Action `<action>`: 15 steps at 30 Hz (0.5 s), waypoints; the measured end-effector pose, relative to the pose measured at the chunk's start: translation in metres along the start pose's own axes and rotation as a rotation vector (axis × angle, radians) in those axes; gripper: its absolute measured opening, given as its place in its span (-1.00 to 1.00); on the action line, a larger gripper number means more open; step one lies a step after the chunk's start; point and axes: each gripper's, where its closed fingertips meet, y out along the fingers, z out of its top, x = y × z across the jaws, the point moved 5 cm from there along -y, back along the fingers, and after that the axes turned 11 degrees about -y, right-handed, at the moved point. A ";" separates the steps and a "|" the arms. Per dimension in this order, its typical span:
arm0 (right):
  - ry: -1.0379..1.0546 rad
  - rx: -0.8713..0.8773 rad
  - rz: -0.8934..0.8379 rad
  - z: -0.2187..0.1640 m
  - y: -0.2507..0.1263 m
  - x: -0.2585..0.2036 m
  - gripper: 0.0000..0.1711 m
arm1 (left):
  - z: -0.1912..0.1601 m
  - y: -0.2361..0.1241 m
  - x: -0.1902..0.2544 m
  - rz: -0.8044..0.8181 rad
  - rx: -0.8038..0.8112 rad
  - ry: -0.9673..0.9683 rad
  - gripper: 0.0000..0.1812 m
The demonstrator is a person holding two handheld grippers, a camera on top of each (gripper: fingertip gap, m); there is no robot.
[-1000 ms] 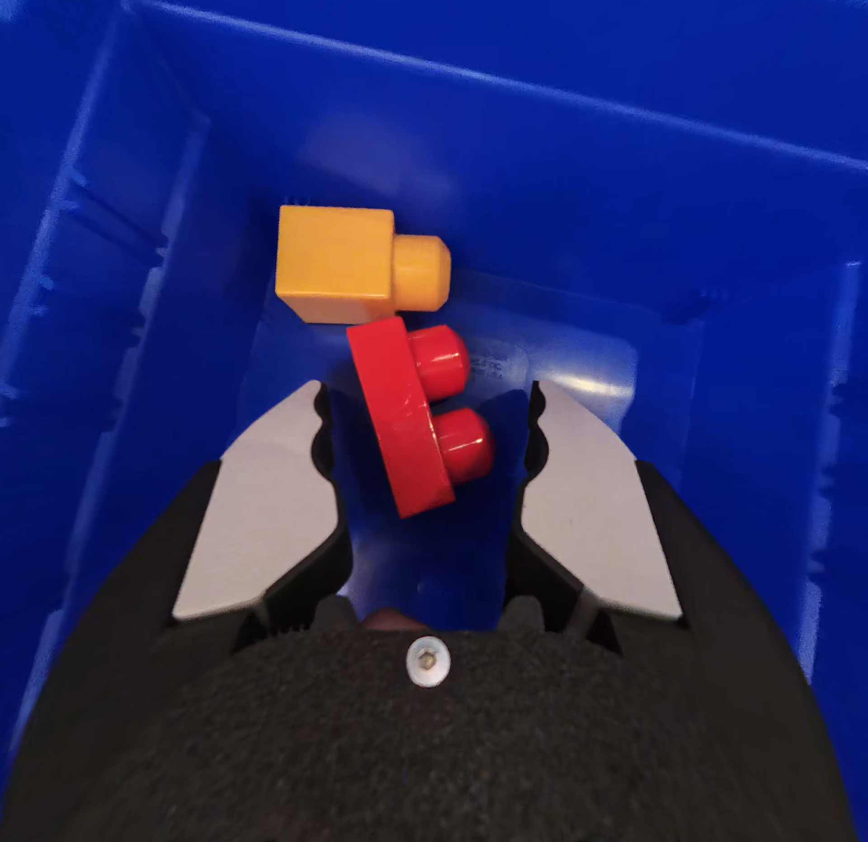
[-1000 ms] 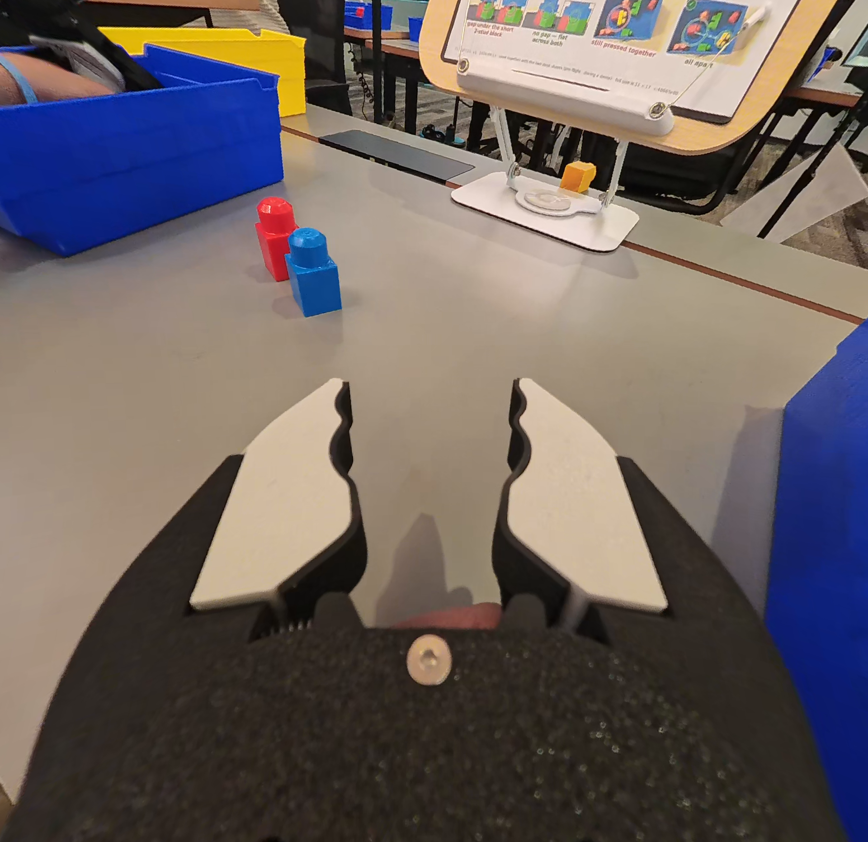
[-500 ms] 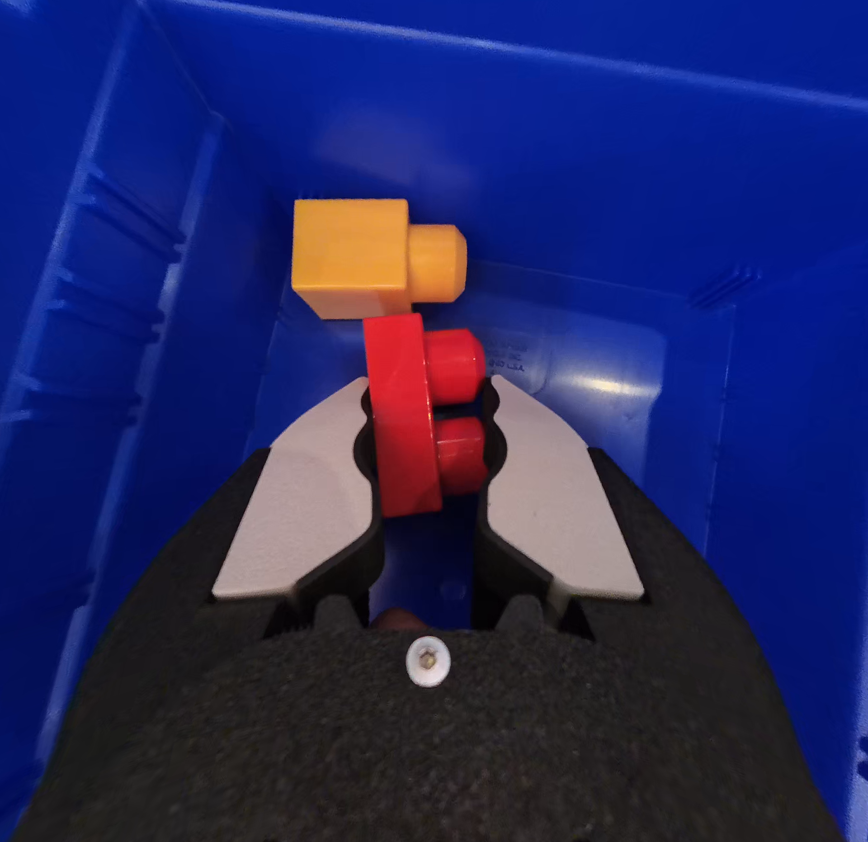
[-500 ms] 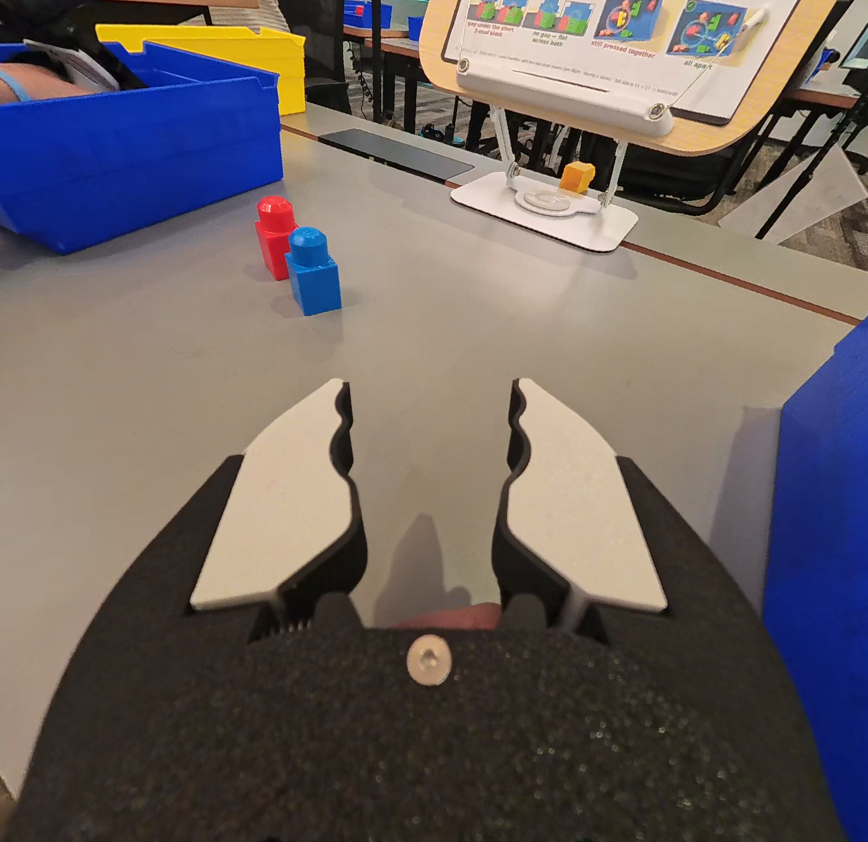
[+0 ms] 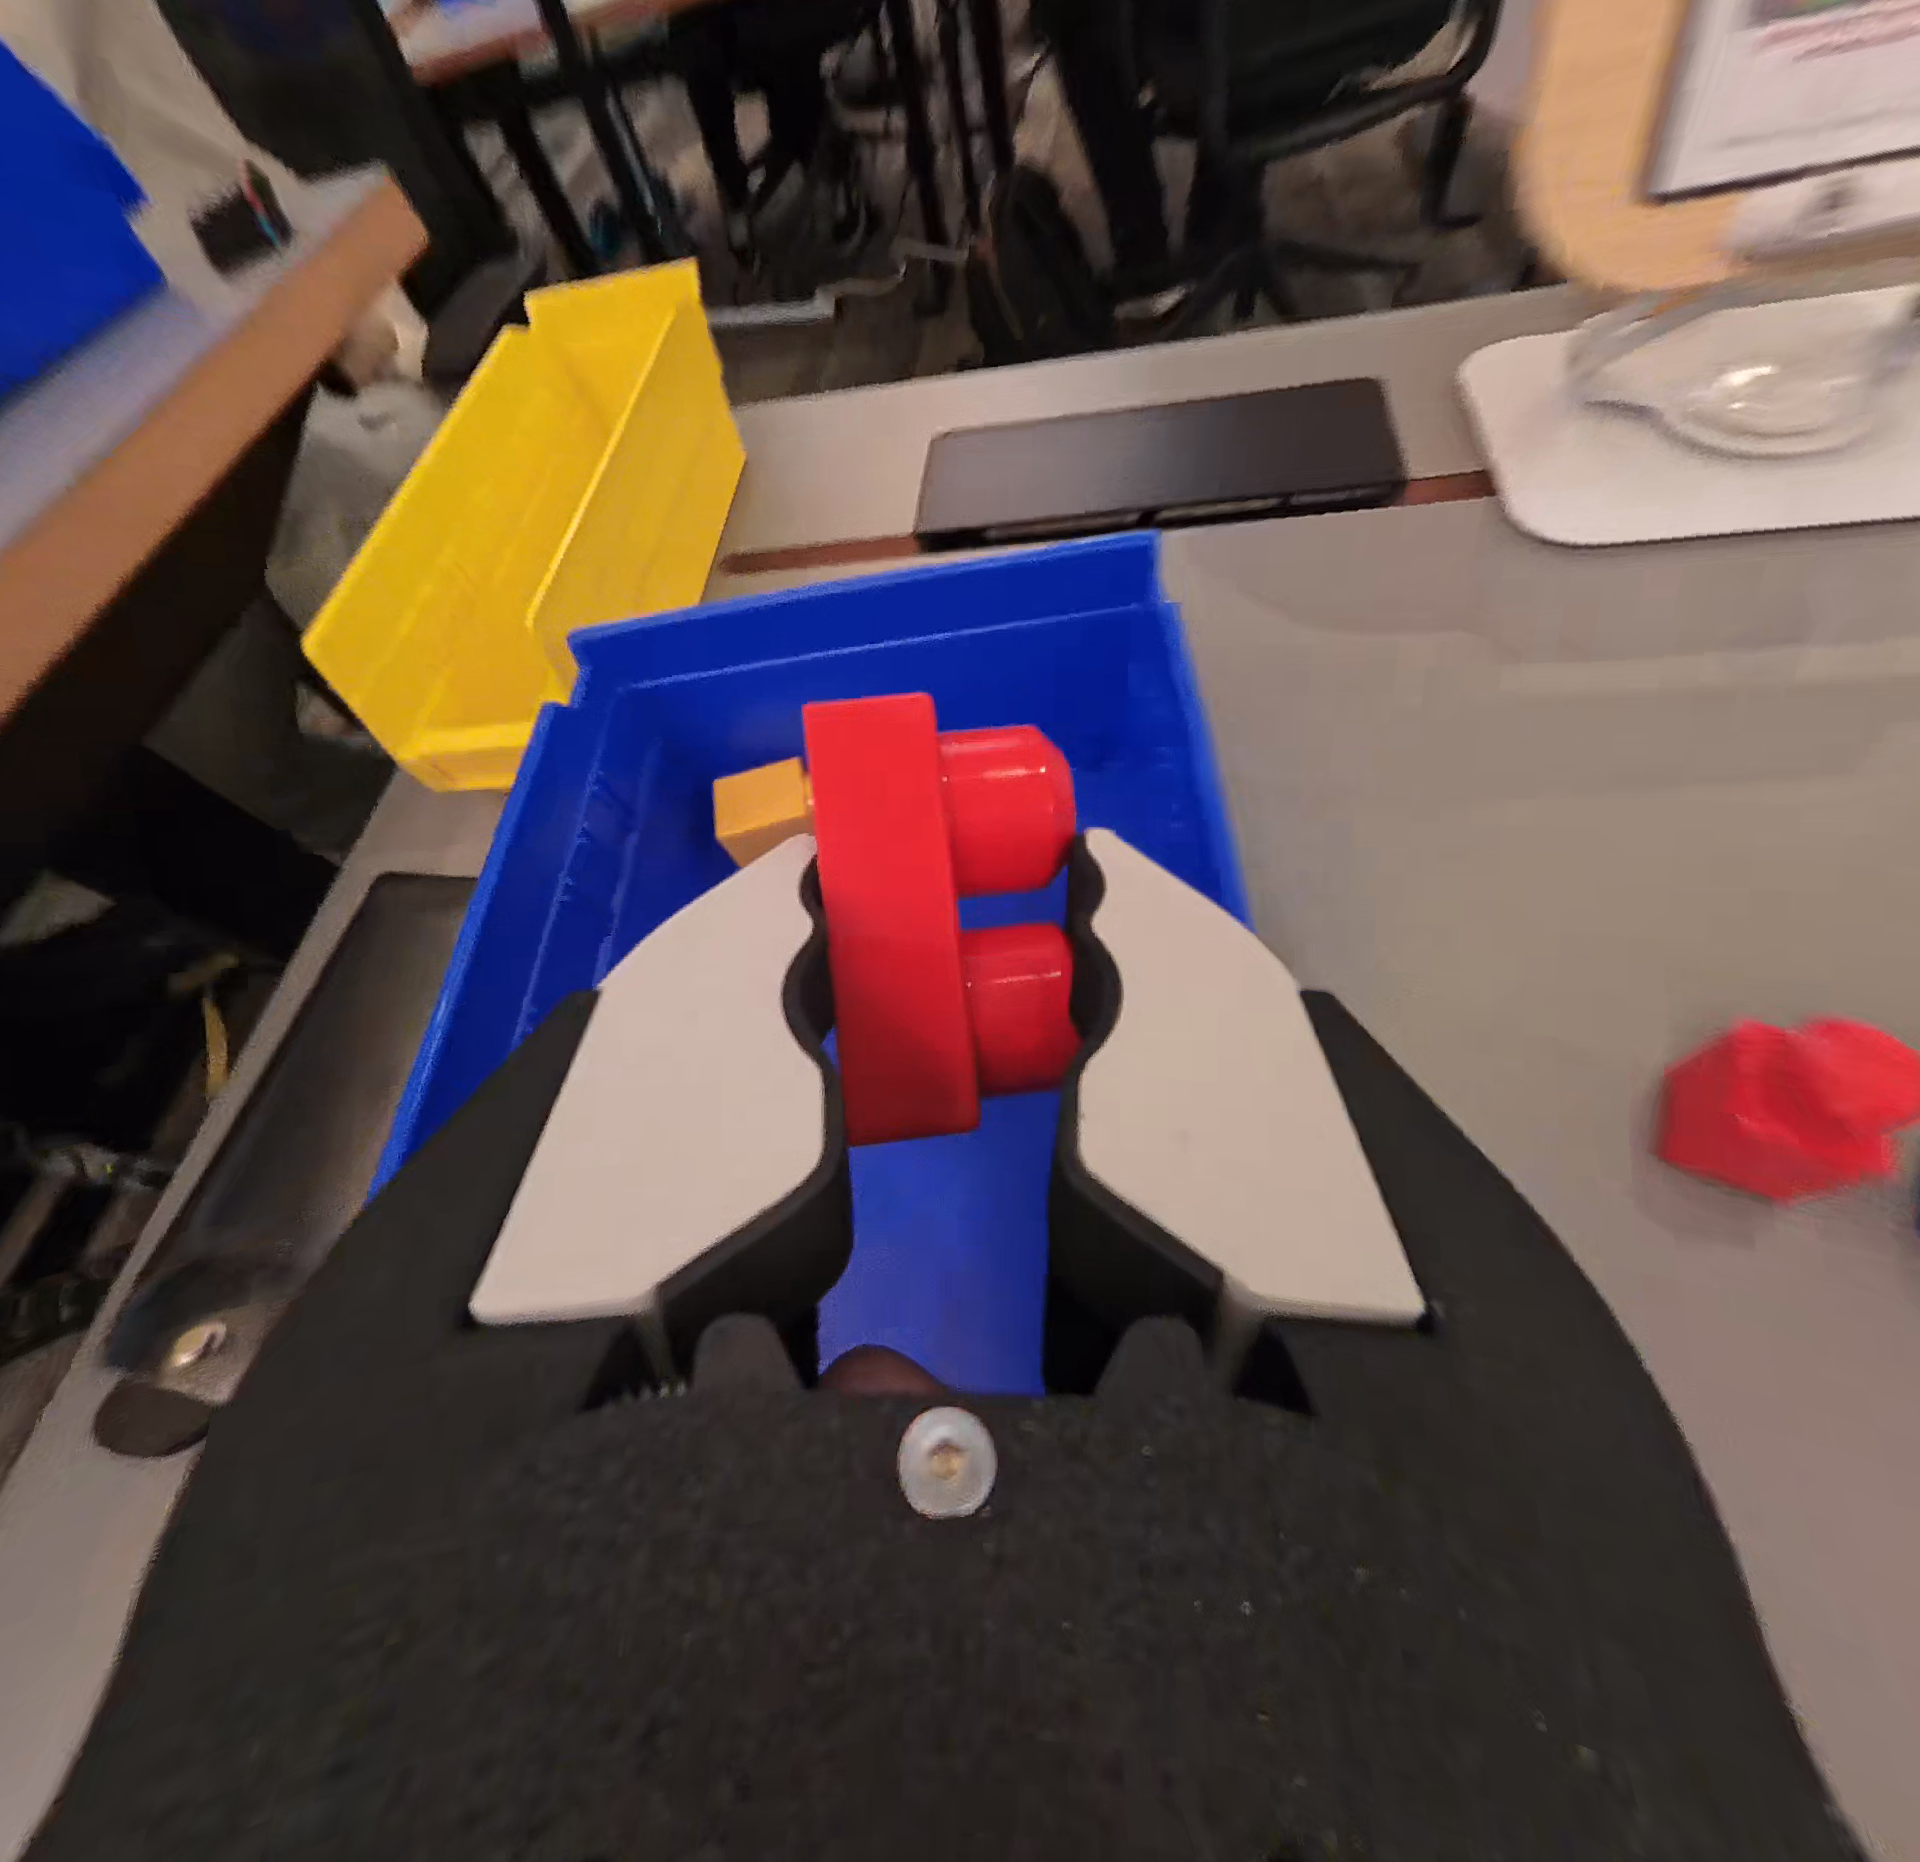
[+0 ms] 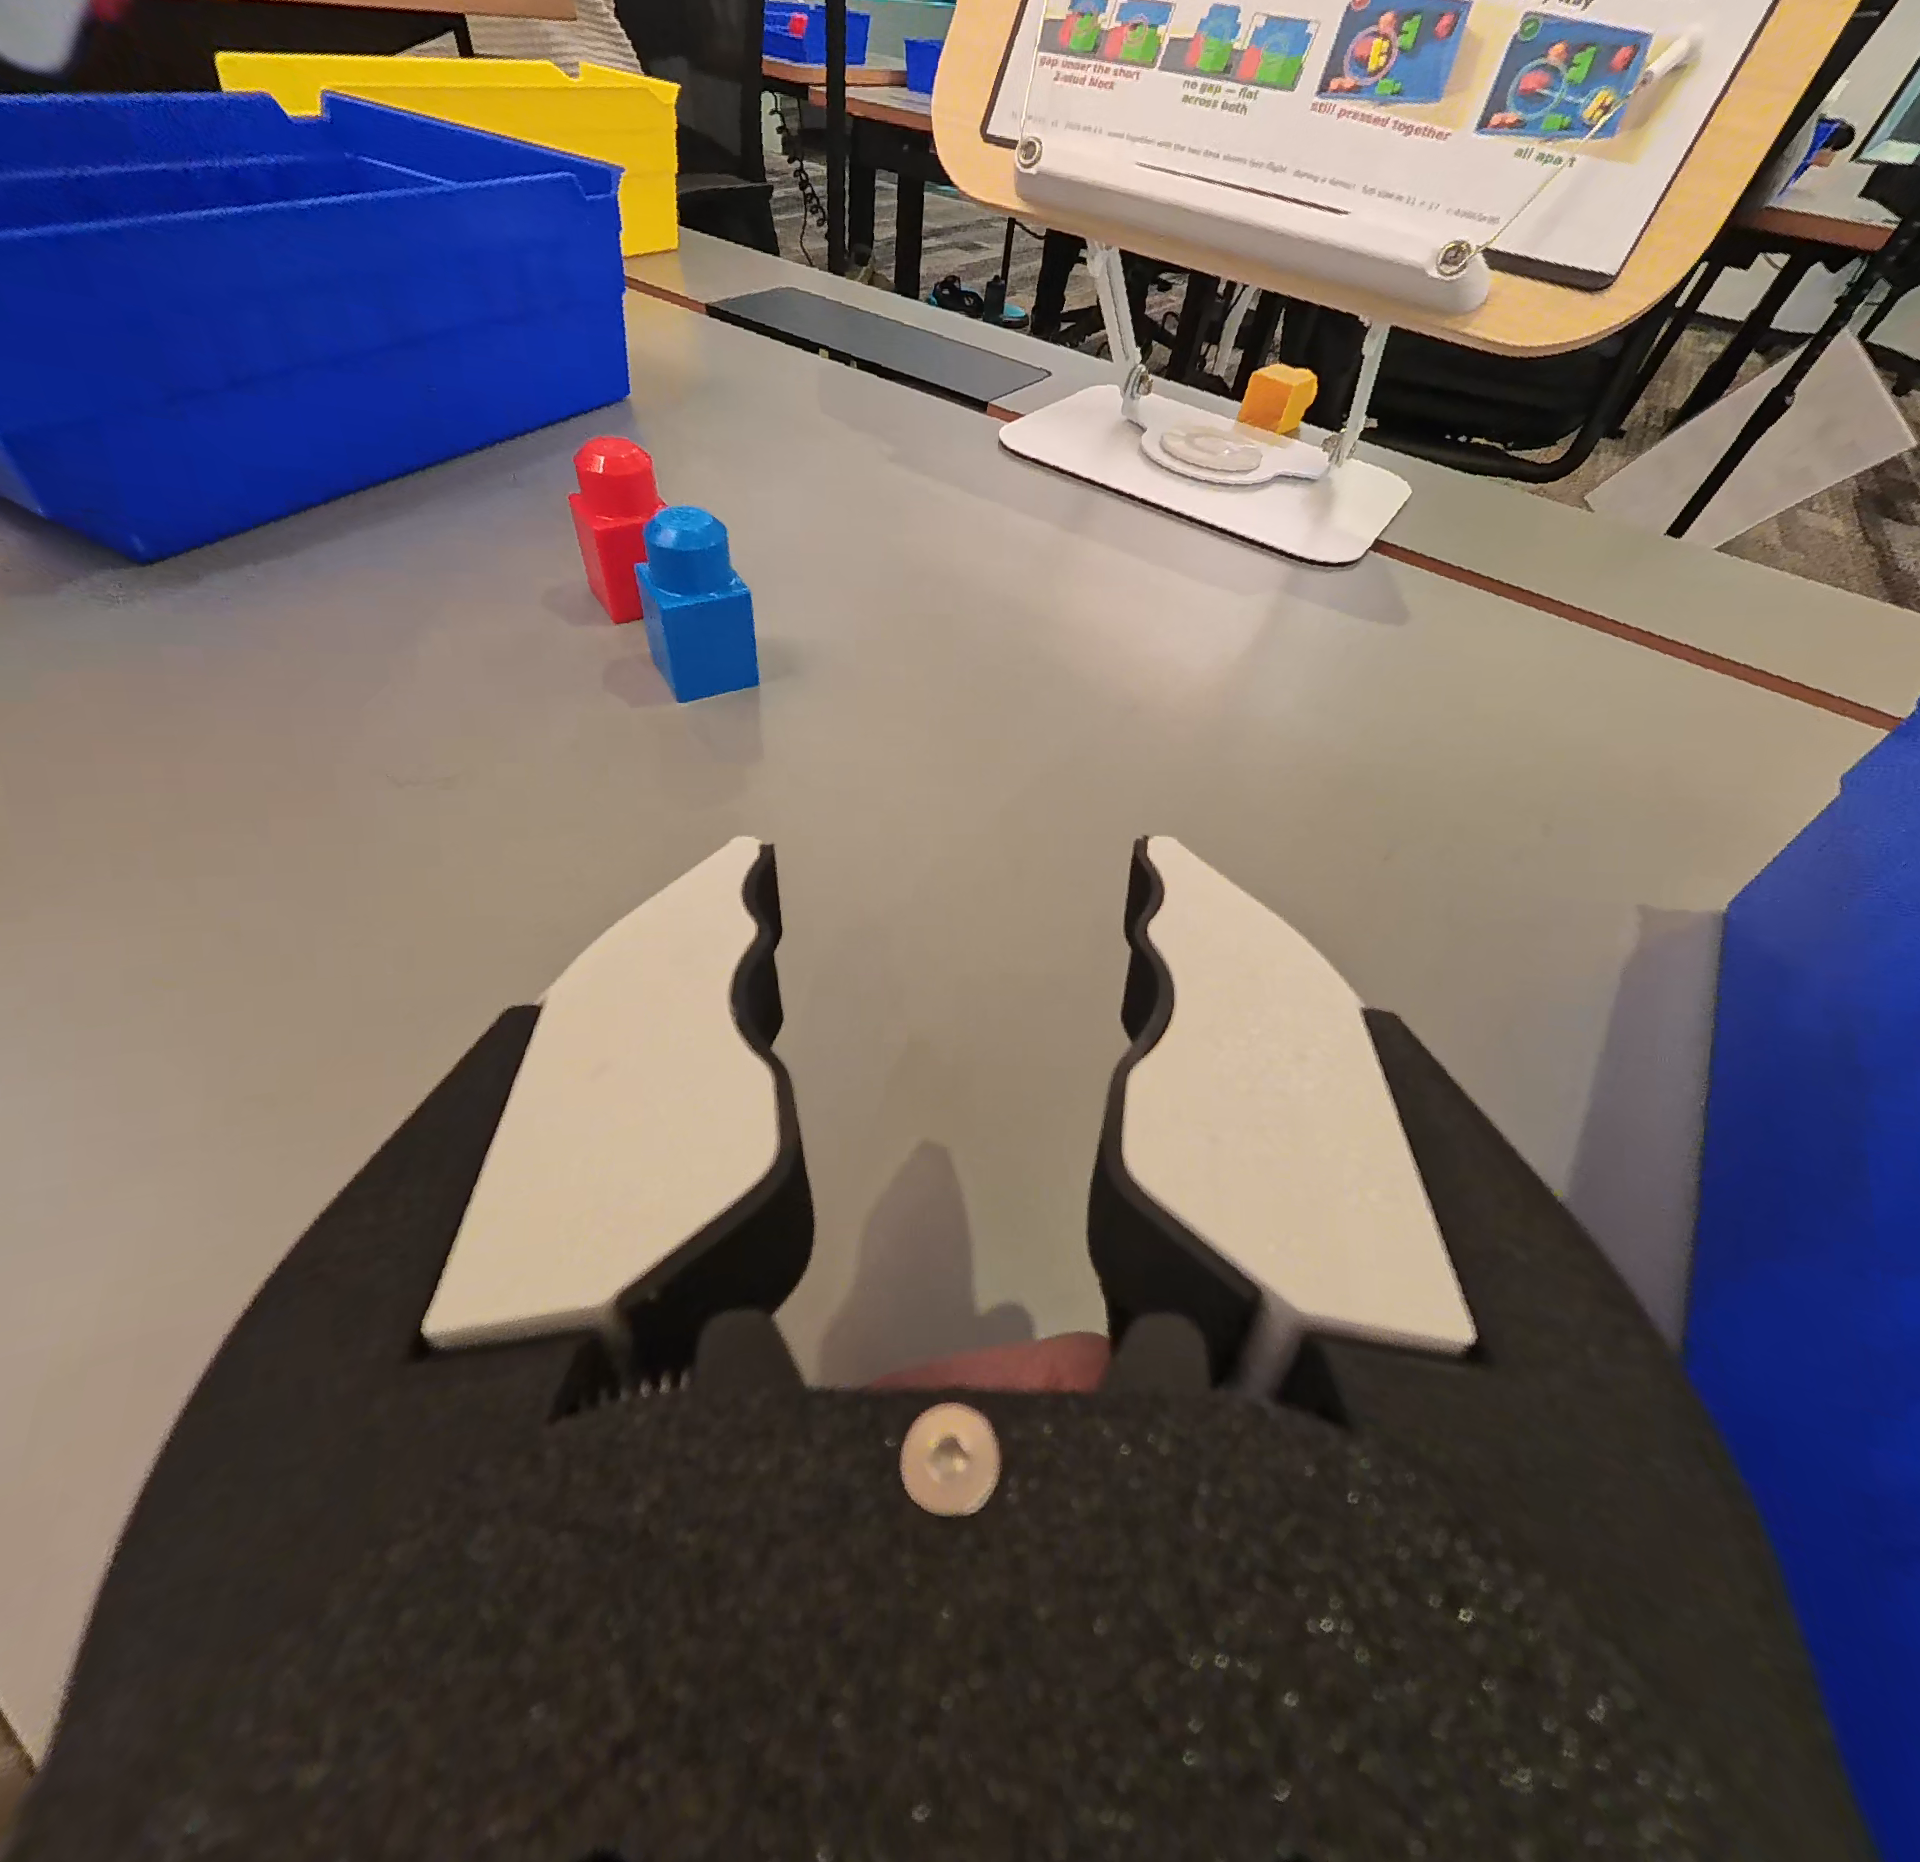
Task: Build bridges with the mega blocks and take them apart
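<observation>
My left gripper (image 5: 940,856) is shut on a red two-stud block (image 5: 904,919), held on edge with its studs pointing right, above the blue bin (image 5: 1184,711). An orange one-stud block (image 5: 753,810) lies inside that bin. A red one-stud block (image 6: 613,524) and a blue one-stud block (image 6: 696,607) stand side by side on the grey table (image 6: 1039,690) in the right wrist view; the red one also shows blurred in the left wrist view (image 5: 1787,1106). My right gripper (image 6: 951,856) is open and empty, low over the table.
The blue bin (image 6: 312,295) stands at the left, a yellow bin (image 6: 582,108) behind it. A document stand (image 6: 1216,462) with an instruction sheet and a small orange block (image 6: 1278,399) is at the back. Another blue bin edge (image 6: 1829,1189) is close on the right. About 45 cm separates my left fingertips from my right.
My left gripper closed on the red two-stud block and lifted it up out of the blue bin. The orange block stayed in the bin. The right gripper has not moved.
</observation>
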 end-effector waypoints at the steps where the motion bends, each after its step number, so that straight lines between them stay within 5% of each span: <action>1: -0.001 0.000 0.001 0.000 0.000 0.000 -0.25 | -0.003 -0.018 0.009 -0.022 0.028 0.018 -0.53; 8: -0.011 0.009 -0.022 0.001 -0.002 0.001 -0.25 | -0.062 -0.116 0.061 -0.187 0.118 0.000 -0.53; 15: -0.017 0.009 -0.037 0.003 -0.003 0.001 -0.25 | -0.146 -0.154 0.097 -0.255 0.064 -0.045 -0.53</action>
